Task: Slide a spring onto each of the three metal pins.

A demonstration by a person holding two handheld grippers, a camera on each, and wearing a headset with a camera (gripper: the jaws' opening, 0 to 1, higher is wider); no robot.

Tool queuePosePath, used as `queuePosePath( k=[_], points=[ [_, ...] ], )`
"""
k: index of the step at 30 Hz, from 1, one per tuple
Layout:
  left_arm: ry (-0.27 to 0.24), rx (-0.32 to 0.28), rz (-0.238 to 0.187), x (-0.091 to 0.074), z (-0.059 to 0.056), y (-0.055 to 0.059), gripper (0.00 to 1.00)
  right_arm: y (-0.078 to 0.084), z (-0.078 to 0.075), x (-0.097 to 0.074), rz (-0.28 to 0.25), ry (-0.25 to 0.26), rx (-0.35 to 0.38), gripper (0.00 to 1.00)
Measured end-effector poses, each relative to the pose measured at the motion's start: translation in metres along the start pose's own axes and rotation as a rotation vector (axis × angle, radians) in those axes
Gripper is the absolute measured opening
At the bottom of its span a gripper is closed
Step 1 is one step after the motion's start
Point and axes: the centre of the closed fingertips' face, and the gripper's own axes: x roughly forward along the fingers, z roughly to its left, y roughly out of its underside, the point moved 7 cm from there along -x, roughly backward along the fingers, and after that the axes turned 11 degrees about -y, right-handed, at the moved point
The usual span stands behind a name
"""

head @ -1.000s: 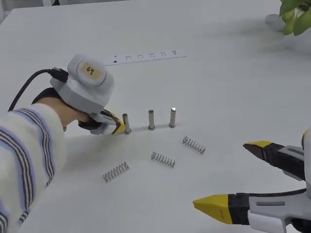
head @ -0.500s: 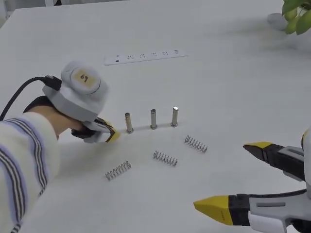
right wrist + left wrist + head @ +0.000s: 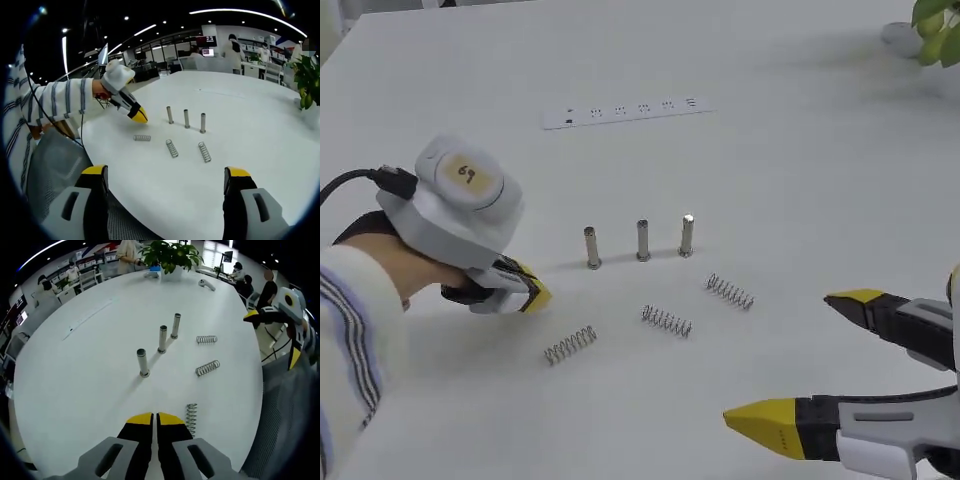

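Well behind pins [image 3: 643,240], power strip [image 3: 628,111]

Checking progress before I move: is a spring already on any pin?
No, all three springs lie flat on the table in the head view, apart from the bare pins.

Left tongs [image 3: 534,297] back off from the leftmost pin [image 3: 592,248]. 1 s ago the tips are right at its base, 0.5 s ago just beside it, and now there's a clear gap of bare surface [image 3: 560,282] b/w them. Tips now sit lower-left of the pin, closer to the leftmost spring [image 3: 570,345] than before, not touching it.
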Motion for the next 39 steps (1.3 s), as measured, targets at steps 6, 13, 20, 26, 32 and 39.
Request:
queuePosePath(
  k=[6,13,20,26,32,39],
  points=[
    [0.006,0.013,-0.011,-0.008,-0.007,0.002,0.0,0.001,-0.001,-0.001,0.008,0.004,0.009,0.95],
    [0.008,0.046,-0.026,-0.02,-0.013,0.002,0.0,0.003,0.0,-0.001,0.014,0.001,0.011,0.94],
    [0.055,-0.019,-0.06,-0.023,-0.018,0.007,0.0,0.004,0.001,0.0,0.027,0.002,0.012,0.94],
    [0.05,-0.007,-0.064,-0.025,-0.026,0.016,0.0,0.004,0.002,-0.001,0.032,-0.004,0.011,0.93],
    [0.049,-0.009,-0.082,-0.026,-0.031,0.019,0.0,0.005,0.002,0.0,0.036,-0.015,0.01,0.93],
    [0.059,-0.006,-0.118,-0.026,-0.036,0.018,0.21,0.005,0.002,0.0,0.039,-0.02,0.011,0.92]
  ],
)
